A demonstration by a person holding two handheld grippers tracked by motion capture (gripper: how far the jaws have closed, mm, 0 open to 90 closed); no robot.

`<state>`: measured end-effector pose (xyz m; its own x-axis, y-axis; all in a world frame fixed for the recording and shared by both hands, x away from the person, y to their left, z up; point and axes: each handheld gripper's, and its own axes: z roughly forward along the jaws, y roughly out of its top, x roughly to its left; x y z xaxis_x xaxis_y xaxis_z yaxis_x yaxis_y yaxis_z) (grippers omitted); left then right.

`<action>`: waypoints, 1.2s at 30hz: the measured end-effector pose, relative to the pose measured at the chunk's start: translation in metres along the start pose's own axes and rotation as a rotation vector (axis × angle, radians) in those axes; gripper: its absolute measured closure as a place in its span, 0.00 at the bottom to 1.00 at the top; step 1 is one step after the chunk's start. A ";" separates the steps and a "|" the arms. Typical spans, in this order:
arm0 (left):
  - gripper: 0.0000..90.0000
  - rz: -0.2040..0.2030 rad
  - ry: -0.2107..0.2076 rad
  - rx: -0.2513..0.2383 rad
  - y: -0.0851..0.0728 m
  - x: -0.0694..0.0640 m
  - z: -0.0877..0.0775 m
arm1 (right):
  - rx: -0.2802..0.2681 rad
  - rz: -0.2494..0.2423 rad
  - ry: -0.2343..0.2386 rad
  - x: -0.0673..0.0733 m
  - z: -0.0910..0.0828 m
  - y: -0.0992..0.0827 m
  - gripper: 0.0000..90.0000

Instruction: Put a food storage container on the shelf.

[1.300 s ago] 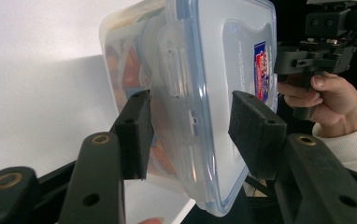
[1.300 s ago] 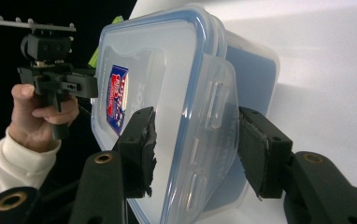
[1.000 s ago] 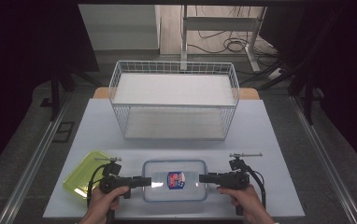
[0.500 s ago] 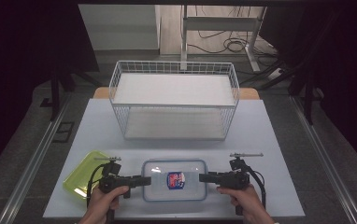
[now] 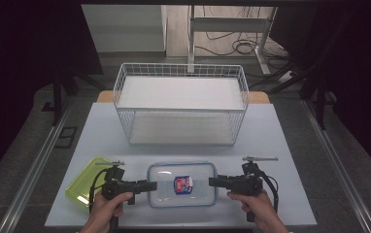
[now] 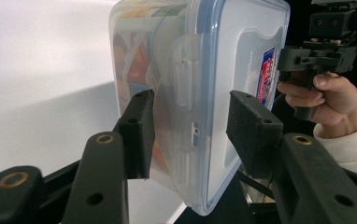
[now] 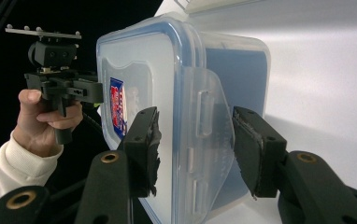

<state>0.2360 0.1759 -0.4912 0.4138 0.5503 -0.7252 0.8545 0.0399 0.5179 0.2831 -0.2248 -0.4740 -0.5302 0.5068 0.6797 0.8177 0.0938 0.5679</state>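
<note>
Left gripper (image 6: 188, 133) jaws straddle the clip at one short end of the clear lidded container (image 5: 182, 184), gaps visible both sides, no clamp. Right gripper (image 7: 193, 147) same at the opposite end. Container sits at table (image 5: 101, 131) front edge, green lid (image 5: 84, 187) left, wire basket (image 5: 181, 104) behind.

The clear, glossy plastic rectangular container (image 5: 182, 184) with its blue-rimmed smooth lid and paper-like printed sticker lies on the matt pale grey counter (image 5: 290, 145). To its left lies a shiny translucent yellow-green plastic lid (image 5: 84, 182); farther off stands a white-coated wire metal basket (image 5: 181, 104). The hand-held gripper pads (image 7: 258, 149) are matt black, one frayed and rough.
</note>
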 end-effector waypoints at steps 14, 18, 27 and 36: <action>0.59 0.053 -0.001 -0.046 0.026 -0.021 -0.017 | -0.036 -0.077 -0.013 0.026 -0.014 0.029 0.58; 0.59 0.076 -0.005 -0.061 0.036 -0.031 -0.022 | -0.044 -0.095 -0.018 0.034 -0.020 0.037 0.58; 0.59 0.147 -0.008 -0.111 0.064 -0.060 -0.035 | -0.091 -0.165 -0.029 0.061 -0.043 0.066 0.58; 0.59 0.203 -0.006 -0.143 0.089 -0.075 -0.048 | -0.118 -0.227 -0.041 0.079 -0.052 0.091 0.58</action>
<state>0.2657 0.1778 -0.3692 0.5746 0.5538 -0.6026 0.7009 0.0471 0.7117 0.3042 -0.2210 -0.3441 -0.6854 0.5189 0.5109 0.6459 0.1093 0.7556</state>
